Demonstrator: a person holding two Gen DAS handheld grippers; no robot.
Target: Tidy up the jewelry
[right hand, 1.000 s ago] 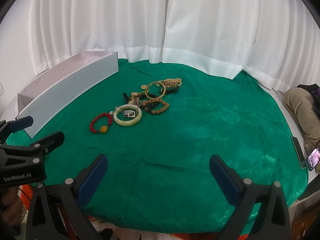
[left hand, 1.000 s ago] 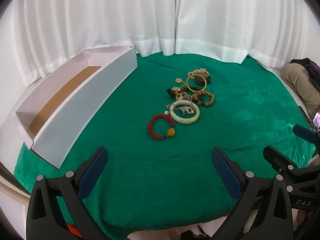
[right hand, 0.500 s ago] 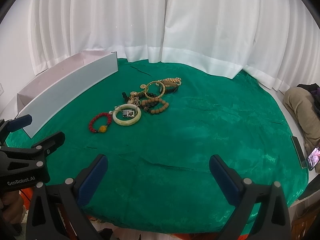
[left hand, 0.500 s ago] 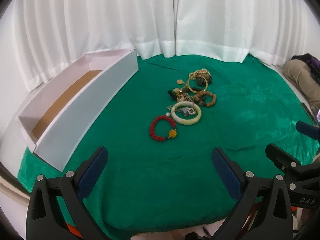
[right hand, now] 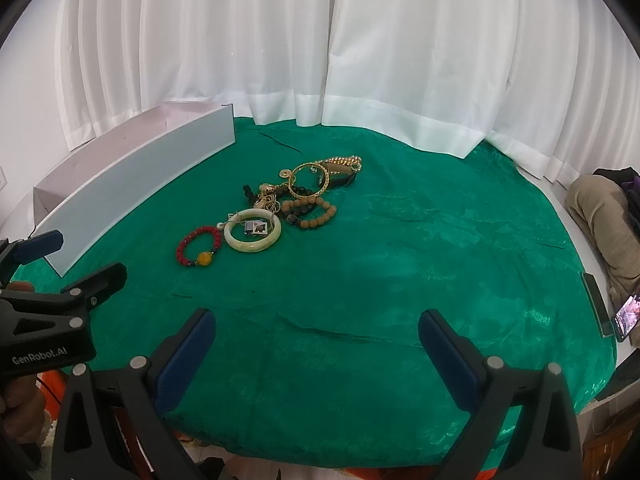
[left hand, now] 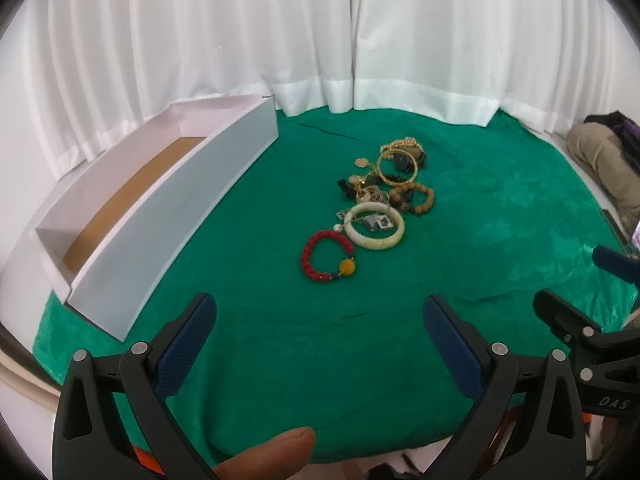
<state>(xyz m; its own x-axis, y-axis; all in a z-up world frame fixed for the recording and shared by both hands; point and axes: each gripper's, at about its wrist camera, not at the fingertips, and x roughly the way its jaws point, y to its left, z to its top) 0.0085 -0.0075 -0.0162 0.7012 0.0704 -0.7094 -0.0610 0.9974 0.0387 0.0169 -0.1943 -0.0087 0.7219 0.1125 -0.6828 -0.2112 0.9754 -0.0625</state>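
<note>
Since a second ago the left gripper (left hand: 318,320) has moved slightly nearer the bench (left hand: 500,240), and a fingertip (left hand: 276,456) now shows at the bottom of its view; the jewelry has not moved. Both the left gripper and the right gripper (right hand: 316,330) hover spread wide, holding nothing. The long white box (left hand: 176,216) lies along the left edge of the green cloth, showing only its brown floor. The red bead bracelet (left hand: 327,255) touches the pale bangle (left hand: 374,226), with the gold bangle (left hand: 399,166) and brown bead bracelet (left hand: 412,202) heaped behind them mid-bench.
</note>
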